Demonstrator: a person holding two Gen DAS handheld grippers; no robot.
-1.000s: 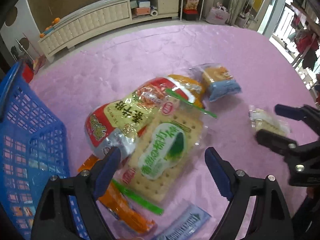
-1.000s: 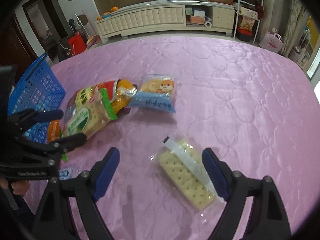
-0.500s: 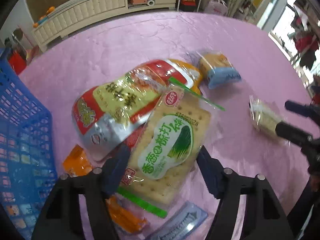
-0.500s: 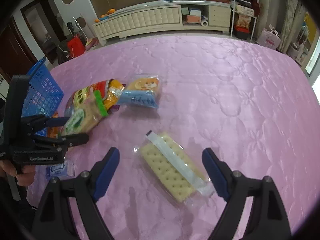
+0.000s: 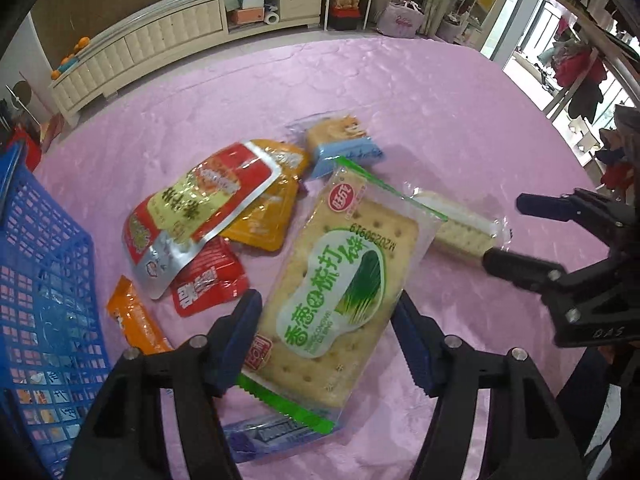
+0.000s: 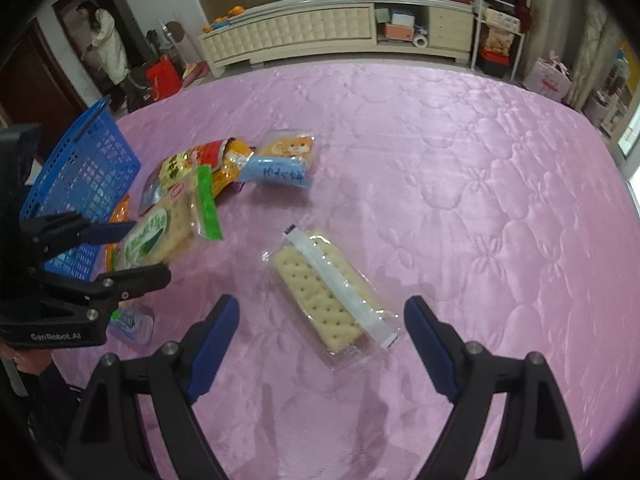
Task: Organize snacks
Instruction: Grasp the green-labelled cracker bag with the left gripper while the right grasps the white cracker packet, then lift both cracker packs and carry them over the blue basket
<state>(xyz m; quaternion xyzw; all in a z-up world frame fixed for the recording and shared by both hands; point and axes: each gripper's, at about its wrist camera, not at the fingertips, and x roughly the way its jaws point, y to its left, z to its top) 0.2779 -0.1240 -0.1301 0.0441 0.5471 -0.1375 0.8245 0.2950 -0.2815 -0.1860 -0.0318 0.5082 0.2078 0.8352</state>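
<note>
Since a second ago, left tongs (image 5: pixel 326 338) have narrowed and now clench the green-labelled cracker pack (image 5: pixel 340 280), lifted clear of the snack pile on the pink quilted surface (image 5: pixel 400 100); the blue basket (image 5: pixel 40 280) stands just left, the likely destination. Readable print: "20250919".

Right wrist view: right tongs (image 6: pixel 320 332) stand released, straddling but not touching the clear-wrapped cracker pack (image 6: pixel 332 300), apparently staged for pickup. "GenRobot.AI" marks the left unit's body.
</note>
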